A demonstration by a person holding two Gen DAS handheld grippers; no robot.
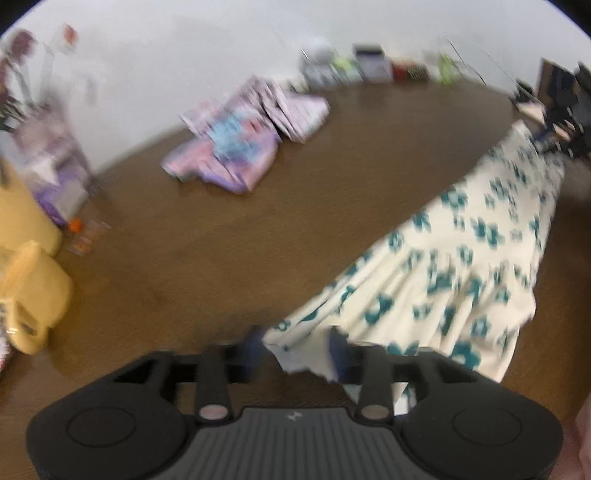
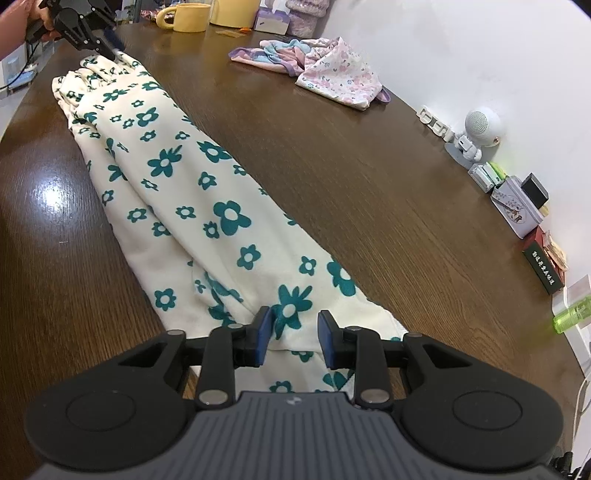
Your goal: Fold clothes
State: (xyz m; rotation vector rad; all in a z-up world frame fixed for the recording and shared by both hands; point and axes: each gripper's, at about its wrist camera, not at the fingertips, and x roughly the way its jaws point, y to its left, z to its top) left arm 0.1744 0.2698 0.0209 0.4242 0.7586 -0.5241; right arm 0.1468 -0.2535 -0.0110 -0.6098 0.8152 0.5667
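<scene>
A long cream garment with teal flowers lies lengthwise on the brown table. My right gripper is at its near end, and bunched cloth fills the gap between its blue pads. In the blurred left wrist view the same garment runs away to the right. Its near corner droops between the fingers of my left gripper, which stand well apart without pinching it. The right wrist view shows that left gripper at the far end, held by a hand. My right gripper is a dark blur at the far end.
A loose heap of pink and purple clothes lies near the wall. Yellow mugs and a tissue box stand at the far end. A small white robot figure and boxes line the wall edge.
</scene>
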